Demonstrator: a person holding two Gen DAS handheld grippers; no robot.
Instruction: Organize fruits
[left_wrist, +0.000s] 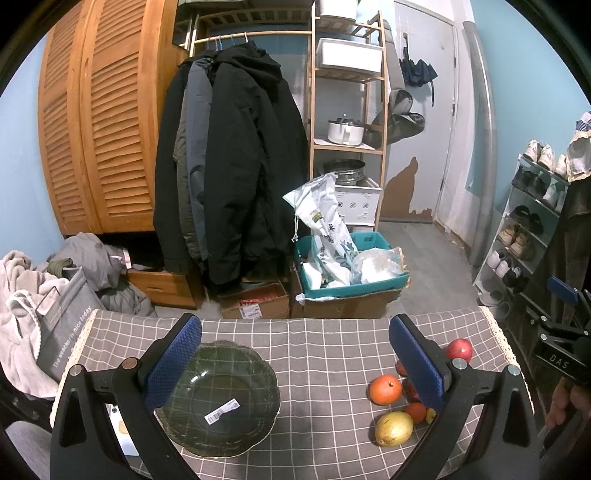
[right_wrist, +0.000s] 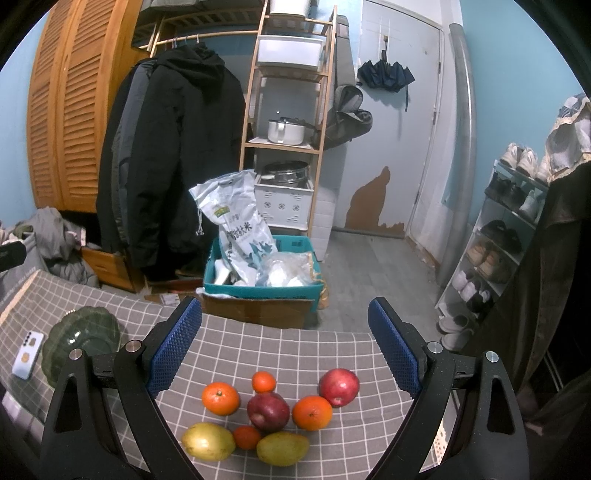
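A dark green glass plate (left_wrist: 221, 398) with a barcode sticker lies on the grey checked tablecloth (left_wrist: 325, 354); it also shows at far left in the right wrist view (right_wrist: 85, 343). A cluster of fruit lies to its right: two red apples (right_wrist: 268, 410) (right_wrist: 338, 386), several oranges (right_wrist: 220, 398), two yellow-green mangoes (right_wrist: 208, 441) (right_wrist: 282, 448). My left gripper (left_wrist: 295, 362) is open and empty above the table, its left finger over the plate's rim. My right gripper (right_wrist: 284, 350) is open and empty, hovering just behind the fruit.
A white phone (right_wrist: 27, 354) lies left of the plate. Beyond the table's far edge stand a teal crate with bags (left_wrist: 351, 273), cardboard boxes, hanging coats (left_wrist: 229, 166), a wooden shelf and a shoe rack (left_wrist: 524, 229). A laundry basket (left_wrist: 62, 325) stands at left.
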